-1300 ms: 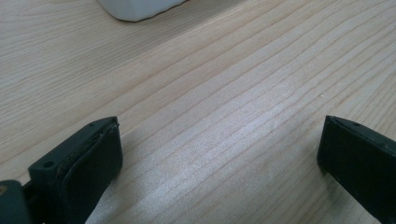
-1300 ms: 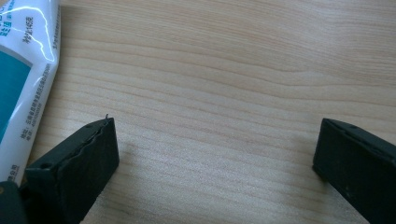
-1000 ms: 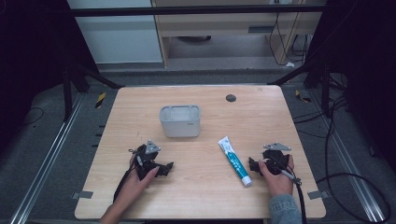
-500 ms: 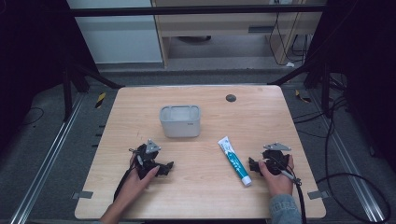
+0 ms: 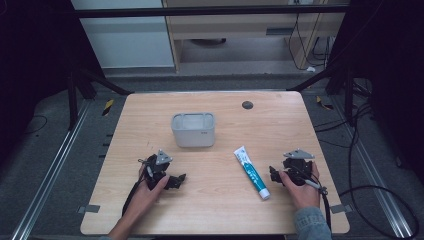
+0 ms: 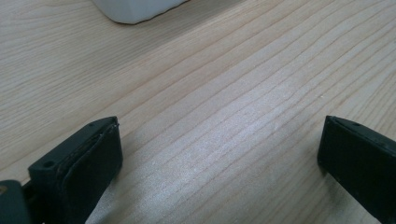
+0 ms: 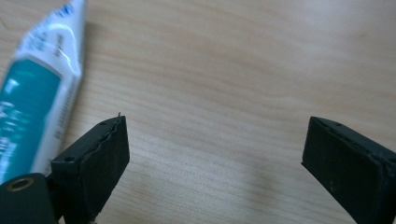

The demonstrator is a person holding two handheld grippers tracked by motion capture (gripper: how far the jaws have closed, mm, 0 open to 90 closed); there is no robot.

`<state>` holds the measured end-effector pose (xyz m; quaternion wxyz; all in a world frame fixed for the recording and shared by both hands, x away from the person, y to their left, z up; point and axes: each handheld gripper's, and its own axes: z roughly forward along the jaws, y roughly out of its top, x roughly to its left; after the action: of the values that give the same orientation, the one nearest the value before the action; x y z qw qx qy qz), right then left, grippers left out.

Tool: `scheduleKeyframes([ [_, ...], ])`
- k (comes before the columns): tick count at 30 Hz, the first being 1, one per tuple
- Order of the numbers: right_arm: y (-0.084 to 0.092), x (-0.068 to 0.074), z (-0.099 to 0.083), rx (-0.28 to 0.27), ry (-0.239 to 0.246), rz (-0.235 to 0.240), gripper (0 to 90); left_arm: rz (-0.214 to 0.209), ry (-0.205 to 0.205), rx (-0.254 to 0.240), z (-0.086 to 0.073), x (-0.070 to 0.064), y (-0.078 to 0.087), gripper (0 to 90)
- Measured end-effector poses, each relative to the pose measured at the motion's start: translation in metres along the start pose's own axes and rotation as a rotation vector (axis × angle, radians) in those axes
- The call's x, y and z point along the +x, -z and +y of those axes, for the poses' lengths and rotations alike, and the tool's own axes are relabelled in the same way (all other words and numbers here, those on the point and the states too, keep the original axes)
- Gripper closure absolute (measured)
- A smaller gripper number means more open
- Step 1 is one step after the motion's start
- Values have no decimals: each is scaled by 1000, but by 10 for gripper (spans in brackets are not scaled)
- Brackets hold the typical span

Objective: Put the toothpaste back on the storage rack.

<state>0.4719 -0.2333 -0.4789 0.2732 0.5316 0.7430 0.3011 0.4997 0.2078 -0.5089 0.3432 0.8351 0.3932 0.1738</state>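
Note:
A white and teal toothpaste tube (image 5: 251,172) lies flat on the wooden table (image 5: 225,210), cap toward the front edge. My right gripper (image 5: 273,176) is just right of it, jaws pointing at the tube. In the right gripper view its jaws (image 7: 215,154) stand wide and have just been closing a little, with bare wood between them and the tube (image 7: 32,93) off to the left. My left gripper (image 5: 180,180) rests at the front left, open (image 6: 219,149) over bare wood. A grey rectangular container (image 5: 193,130) stands mid-table.
A small dark round disc (image 5: 247,105) sits near the table's far edge. The container's corner (image 6: 135,9) shows at the top of the left gripper view. Black frame legs and cables surround the table on the floor.
The right gripper has lifted slightly above the table beside the tube. The left gripper and the objects have stayed where they were.

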Motion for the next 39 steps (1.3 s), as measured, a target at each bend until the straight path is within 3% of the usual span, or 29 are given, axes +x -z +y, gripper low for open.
scheduleKeyframes([
  [3,15,8,13,-1,42,17,114,3,2,0,0,0,0,0],
  [5,23,18,23,26,76,35,135,5,6,-1,0,-1,0,0],
  [12,25,34,35,77,85,111,206,6,7,1,0,-1,0,0],
  [17,19,52,46,122,123,157,251,7,7,2,0,-1,1,0],
  [25,9,77,58,189,166,184,232,10,10,0,-1,-1,1,0],
  [39,-17,99,70,241,184,210,231,7,8,1,-1,0,1,0],
])
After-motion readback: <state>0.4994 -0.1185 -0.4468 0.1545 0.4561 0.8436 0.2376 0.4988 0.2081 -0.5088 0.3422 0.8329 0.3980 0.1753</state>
